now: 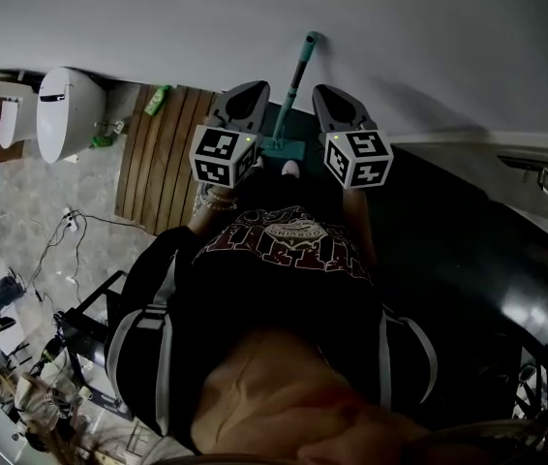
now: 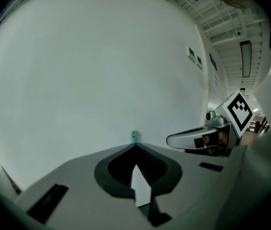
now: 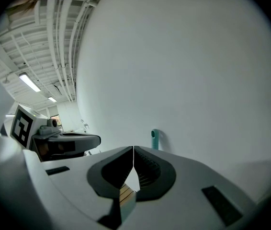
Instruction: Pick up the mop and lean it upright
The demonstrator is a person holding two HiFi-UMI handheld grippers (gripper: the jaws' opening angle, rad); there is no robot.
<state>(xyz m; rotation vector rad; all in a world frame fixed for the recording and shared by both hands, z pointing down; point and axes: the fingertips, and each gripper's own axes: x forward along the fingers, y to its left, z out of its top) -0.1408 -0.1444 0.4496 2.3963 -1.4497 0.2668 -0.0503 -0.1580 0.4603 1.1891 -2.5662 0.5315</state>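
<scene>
The mop (image 1: 291,95) leans upright against the wall (image 1: 400,27), between the left tool (image 1: 247,93) and the right tool (image 1: 332,95), both clenched on nothing; its thin pole looks light, stiff and smooth, best gripped mid-handle.

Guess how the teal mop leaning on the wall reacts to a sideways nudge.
Probably tips sideways easily: the mop is long and thin, with only its handle tip against the smooth wall. The straight handle looks rigid and likely light. Its head may slide out at the base.
</scene>
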